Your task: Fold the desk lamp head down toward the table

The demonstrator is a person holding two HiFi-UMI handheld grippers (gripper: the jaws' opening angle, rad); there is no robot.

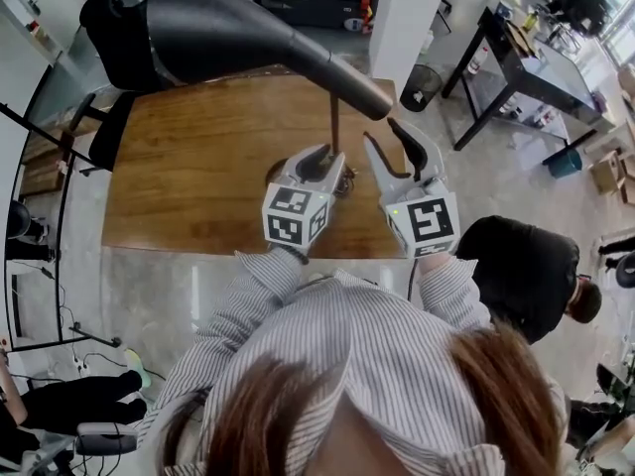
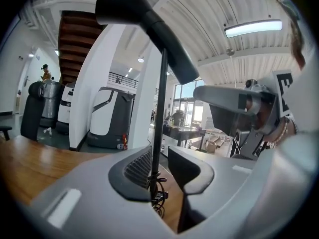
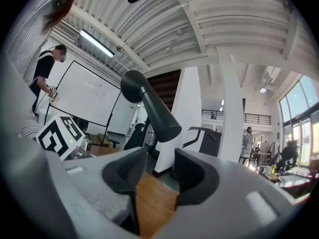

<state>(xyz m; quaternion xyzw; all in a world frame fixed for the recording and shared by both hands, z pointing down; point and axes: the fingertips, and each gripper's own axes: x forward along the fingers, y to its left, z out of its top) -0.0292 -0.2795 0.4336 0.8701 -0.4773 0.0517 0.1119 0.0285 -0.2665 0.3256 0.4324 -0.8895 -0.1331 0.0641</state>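
Nearest, striped sleeves (image 1: 248, 296) behind both grippers. Left gripper (image 2: 160, 169) low at the lamp pole (image 2: 161, 103), fingers drawn narrow around it and apparently clamped, one pad flush, the other hard to judge. Just right of it, right gripper (image 3: 158, 173) with fingers spread, nothing between them but wooden table (image 1: 189, 177) beyond. Higher up, dark lamp head (image 1: 228, 33) slanting out over both grippers, pole meeting its underside. Farther off, white pillar (image 3: 192, 116) and grey floor (image 1: 496, 186).
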